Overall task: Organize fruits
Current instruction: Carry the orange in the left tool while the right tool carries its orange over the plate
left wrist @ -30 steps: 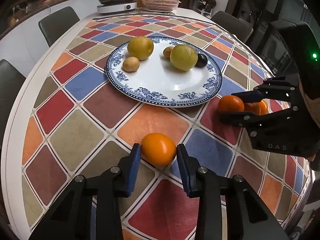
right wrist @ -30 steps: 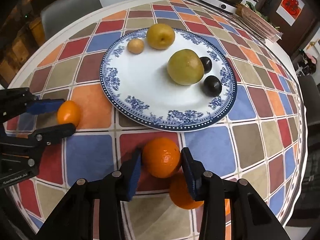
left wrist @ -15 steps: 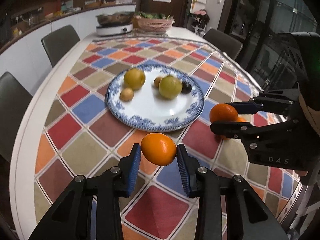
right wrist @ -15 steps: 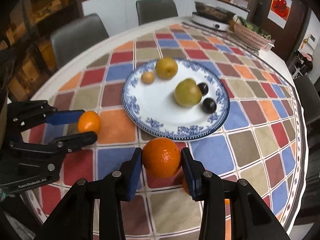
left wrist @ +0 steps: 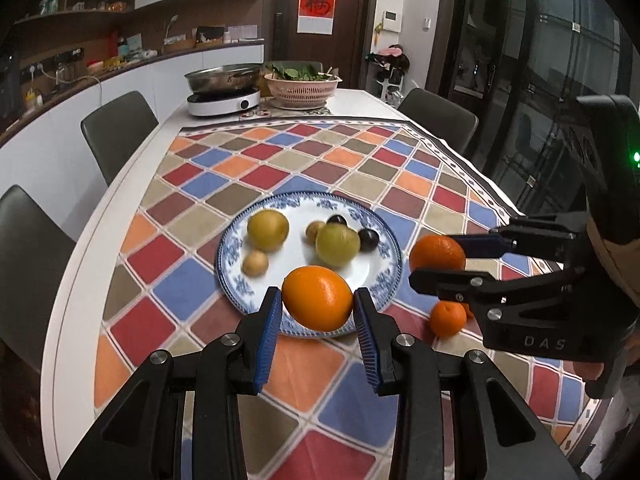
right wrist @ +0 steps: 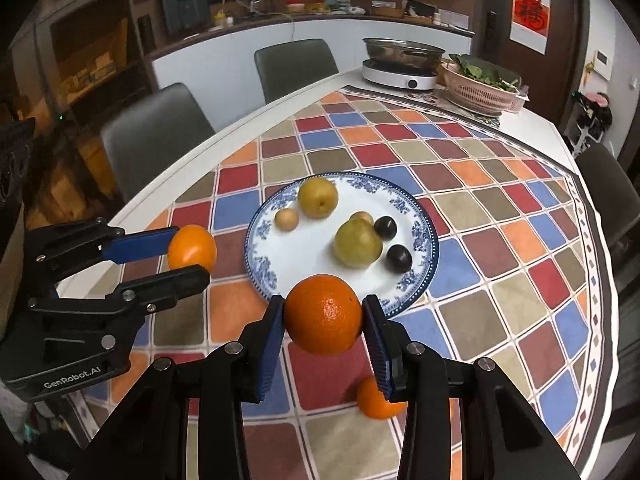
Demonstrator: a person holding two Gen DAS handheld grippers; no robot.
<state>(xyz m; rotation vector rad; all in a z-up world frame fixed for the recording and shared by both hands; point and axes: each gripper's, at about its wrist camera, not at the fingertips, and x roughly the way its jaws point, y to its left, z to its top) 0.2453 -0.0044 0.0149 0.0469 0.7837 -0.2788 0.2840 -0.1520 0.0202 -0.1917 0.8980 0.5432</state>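
Observation:
My left gripper (left wrist: 316, 312) is shut on a smooth orange (left wrist: 317, 298) and holds it in the air in front of the near rim of the blue-and-white plate (left wrist: 240, 284). My right gripper (right wrist: 324, 320) is shut on a darker orange (right wrist: 323, 314), also lifted, near the plate's (right wrist: 256, 272) front rim. Each gripper shows in the other's view: the right gripper (left wrist: 440, 258) and the left gripper (right wrist: 188, 252). The plate holds two yellow-green pears (right wrist: 357, 242), two small pale fruits and two dark plums (right wrist: 399, 258). A small tangerine (right wrist: 376, 398) lies on the cloth below my right gripper.
The round table has a colourful checked cloth (left wrist: 248, 172). At its far end stand a hotplate with a steel pan (left wrist: 224, 98) and a pink basket of greens (left wrist: 302, 88). Grey chairs (left wrist: 120, 132) ring the table. The white table edge (left wrist: 76, 292) runs along the left.
Both grippers have lifted their oranges off the cloth and risen well above the table. The plate now looks smaller and farther below. A tangerine that lay beside the right orange stays on the cloth.

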